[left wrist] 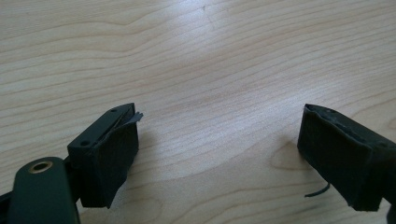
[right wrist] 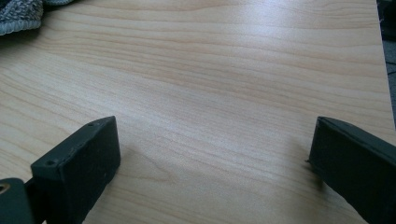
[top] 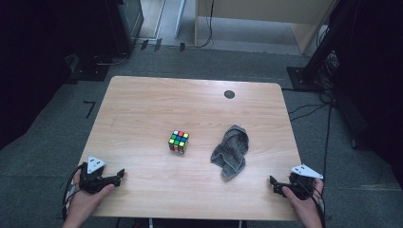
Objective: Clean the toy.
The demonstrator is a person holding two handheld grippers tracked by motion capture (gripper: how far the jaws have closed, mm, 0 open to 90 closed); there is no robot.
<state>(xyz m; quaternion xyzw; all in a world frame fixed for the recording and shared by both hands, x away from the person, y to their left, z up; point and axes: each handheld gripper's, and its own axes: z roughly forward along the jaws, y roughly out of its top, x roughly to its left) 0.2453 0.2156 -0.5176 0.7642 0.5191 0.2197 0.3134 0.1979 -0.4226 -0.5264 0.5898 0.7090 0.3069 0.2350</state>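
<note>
Wooden table [top: 142, 109]; left gripper [top: 120, 174], right gripper [top: 273, 182] jaws apart, empty; cube [top: 178, 141], grey cloth [top: 231, 151] mid-table.

A light, honey-toned wooden table [top: 142, 114] with darker wavy grain lines carries a puzzle cube [top: 178, 141] of small squares in green, red, yellow, blue and white, set in a black frame. Beside it lies a mottled grey towel [top: 231, 151] (its weave flecked pale and dark in the right gripper view). A small black round disc [top: 229, 94] marks the far side of the tabletop. The left gripper [top: 119, 174] is black with a pale grey three-cornered plate on top; the right gripper [top: 273, 183] is likewise black under a light grey plate. Both sets of jaws are matt black against the blond wood. The floor [top: 57, 118] around the table is dark grey carpet.
</note>
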